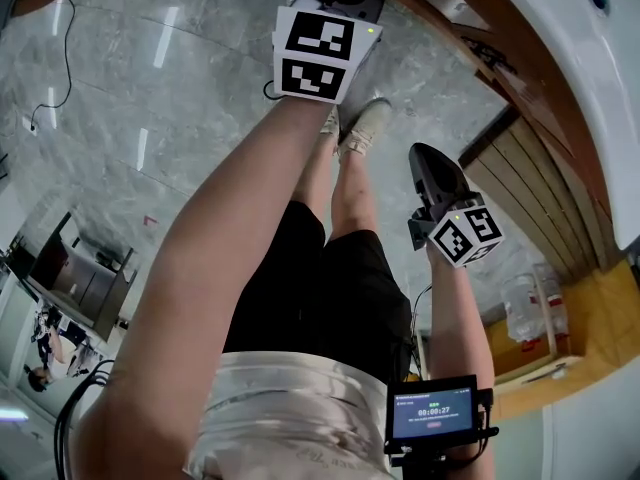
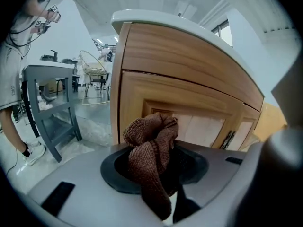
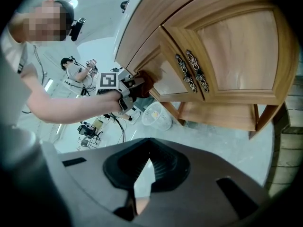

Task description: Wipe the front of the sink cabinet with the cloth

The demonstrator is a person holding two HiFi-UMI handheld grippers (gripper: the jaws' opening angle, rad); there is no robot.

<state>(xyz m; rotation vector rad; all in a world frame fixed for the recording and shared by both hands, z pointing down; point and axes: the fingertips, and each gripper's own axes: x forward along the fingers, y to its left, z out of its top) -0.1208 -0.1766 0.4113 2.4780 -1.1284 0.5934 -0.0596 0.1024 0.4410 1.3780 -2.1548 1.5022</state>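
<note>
The left gripper (image 2: 156,174) is clamped on a bunched brown cloth (image 2: 150,141). The cloth fills the gap between the jaws, bulges out past their tips and hangs down in a loose tail. Straight ahead of this gripper, and close, stands the wooden front of the sink cabinet (image 2: 189,74), with the white sink rim (image 2: 165,20) above it. The gripper faces the near corner of the cabinet, so the panelled front stretches away to its right, and that is its long axis. In the right gripper view, the cloth appears to sit against the wood near this corner. Whether it truly touches or is only just beside it cannot be told. A wipe from here would probably run rightward along the front, toward the paired door handles (image 3: 191,72). The right gripper (image 3: 142,178) is held low, well apart from the cabinet. Its jaws are almost together, with only a thin sliver of floor showing between them, and they hold nothing. The left gripper is clearly the nearer one to the work.
</note>
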